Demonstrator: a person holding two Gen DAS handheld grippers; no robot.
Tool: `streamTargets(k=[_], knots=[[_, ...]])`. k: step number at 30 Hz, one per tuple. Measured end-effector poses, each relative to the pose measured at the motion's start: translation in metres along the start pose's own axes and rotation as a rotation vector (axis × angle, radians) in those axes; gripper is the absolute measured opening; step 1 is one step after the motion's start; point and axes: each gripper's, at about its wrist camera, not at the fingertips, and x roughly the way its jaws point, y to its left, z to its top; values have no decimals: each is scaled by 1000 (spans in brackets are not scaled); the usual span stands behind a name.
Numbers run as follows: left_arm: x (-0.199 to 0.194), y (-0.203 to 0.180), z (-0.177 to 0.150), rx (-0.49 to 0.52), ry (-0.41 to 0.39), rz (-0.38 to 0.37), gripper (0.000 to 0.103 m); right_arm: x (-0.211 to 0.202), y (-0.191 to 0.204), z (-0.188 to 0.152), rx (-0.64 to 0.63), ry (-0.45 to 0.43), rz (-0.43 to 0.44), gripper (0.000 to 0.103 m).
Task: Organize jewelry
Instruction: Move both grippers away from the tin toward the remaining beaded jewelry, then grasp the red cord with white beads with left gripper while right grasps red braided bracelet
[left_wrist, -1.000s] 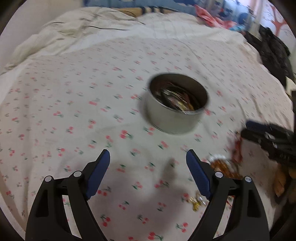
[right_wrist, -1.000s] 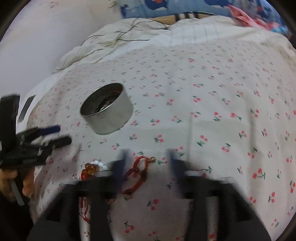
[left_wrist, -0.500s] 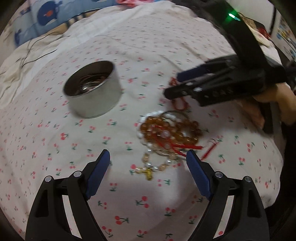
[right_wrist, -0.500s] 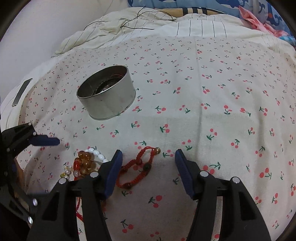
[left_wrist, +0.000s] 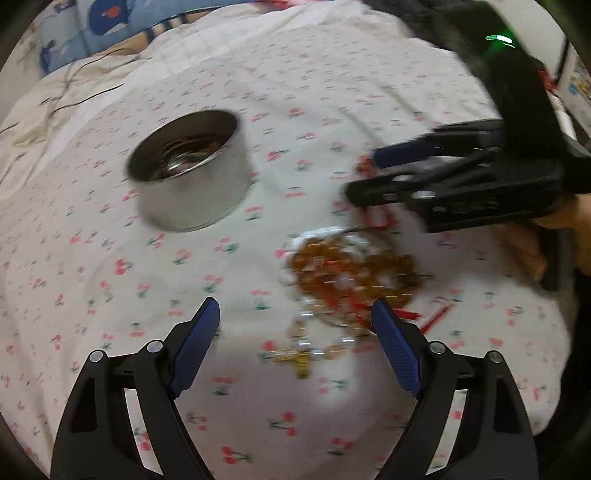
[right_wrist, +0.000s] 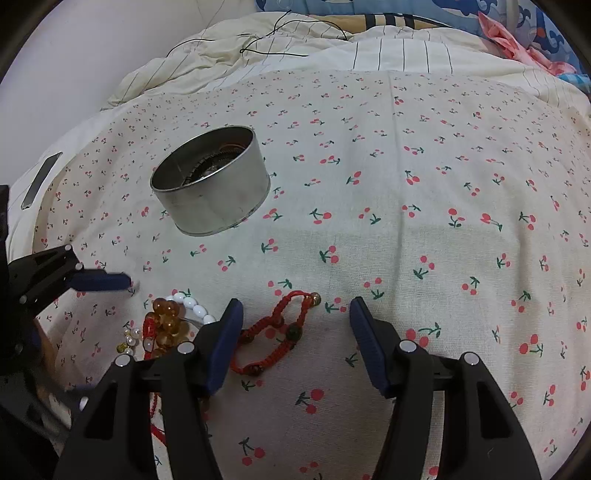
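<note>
A round metal tin (left_wrist: 188, 170) with jewelry inside stands on the cherry-print bedsheet; it also shows in the right wrist view (right_wrist: 212, 182). A pile of amber and white bead bracelets (left_wrist: 343, 273) lies right of the tin, also in the right wrist view (right_wrist: 168, 323). A gold cross pendant (left_wrist: 301, 363) lies between my left fingers. A red cord bracelet (right_wrist: 280, 332) lies between my right fingers. My left gripper (left_wrist: 295, 343) is open and empty over the pile's near edge. My right gripper (right_wrist: 295, 328) is open and empty; it also shows in the left wrist view (left_wrist: 373, 175).
A cream duvet (right_wrist: 258, 48) with a black cable (right_wrist: 280, 35) lies bunched at the back. Blue patterned pillows (left_wrist: 110, 22) lie beyond it. A phone-like slab (right_wrist: 40, 181) lies at the bed's left edge. The sheet (right_wrist: 461, 203) stretches to the right.
My left gripper swung right from the tin toward the bead pile and came closer. My right gripper eased down over the red cord bracelet. Both stayed open.
</note>
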Motion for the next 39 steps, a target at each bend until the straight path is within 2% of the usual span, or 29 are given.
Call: streamTargets(k=[5, 7, 11, 14, 19, 22, 23, 26, 28, 31, 35, 39], knots=[[-6, 31, 1, -119, -25, 113, 80, 1, 0, 0, 0, 0, 4, 60], [-9, 39, 0, -153, -32, 58, 80, 1, 0, 0, -1, 0, 5, 61], [-7, 24, 0, -83, -23, 0, 81, 2, 1, 0, -5, 0, 5, 62], [1, 16, -1, -55, 0, 49, 81, 2, 1, 0, -4, 0, 5, 62], [3, 32, 0, -169, -13, 46, 81, 2, 3, -1, -7, 1, 2, 62], [8, 47, -1, -214, 6, 142, 81, 3, 4, -1, -11, 2, 2, 64], [9, 54, -1, -245, 10, 145, 81, 3, 4, -1, -13, 2, 2, 64], [9, 65, -2, -297, 18, 106, 81, 4, 5, -1, -16, 3, 2, 65], [8, 58, -1, -269, 13, 63, 81, 4, 6, -1, -15, 3, 2, 66], [11, 44, 0, -208, 20, 47, 81, 4, 6, -2, -17, 4, 2, 66], [19, 39, -2, -186, 44, 175, 83, 5, 9, -2, -24, 4, -3, 66], [14, 63, -4, -287, 36, 263, 82, 4, 7, -3, -18, 2, -6, 63]])
